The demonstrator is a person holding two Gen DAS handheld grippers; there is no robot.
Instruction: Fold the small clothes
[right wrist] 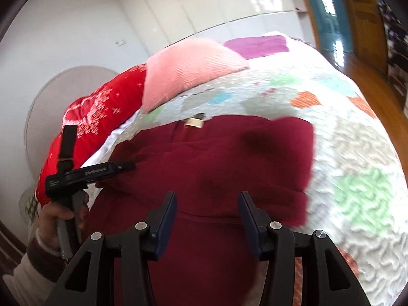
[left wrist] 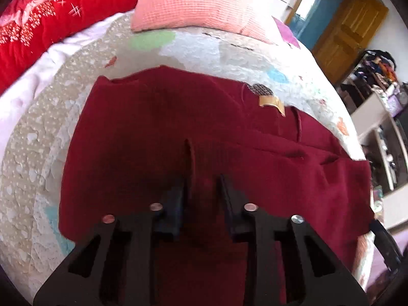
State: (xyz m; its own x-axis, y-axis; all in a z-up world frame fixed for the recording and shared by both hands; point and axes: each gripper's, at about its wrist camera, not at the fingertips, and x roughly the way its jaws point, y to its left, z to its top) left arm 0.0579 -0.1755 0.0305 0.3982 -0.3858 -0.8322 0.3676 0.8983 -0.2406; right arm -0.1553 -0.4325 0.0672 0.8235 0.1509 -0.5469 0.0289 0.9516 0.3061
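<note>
Maroon garment [left wrist: 193,137] lies flat on the bed [left wrist: 30,168], just ahead of both grippers. Left gripper [left wrist: 202,181] probably nearer; right gripper [right wrist: 207,199] open, both empty.

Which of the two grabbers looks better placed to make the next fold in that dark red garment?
Probably the left gripper: its fingers sit low on the garment, beside a raised crease. The right gripper hangs open above the cloth.

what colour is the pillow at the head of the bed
Pale pink, with a waffle-like texture; the pillow shows best in the left wrist view.
</note>
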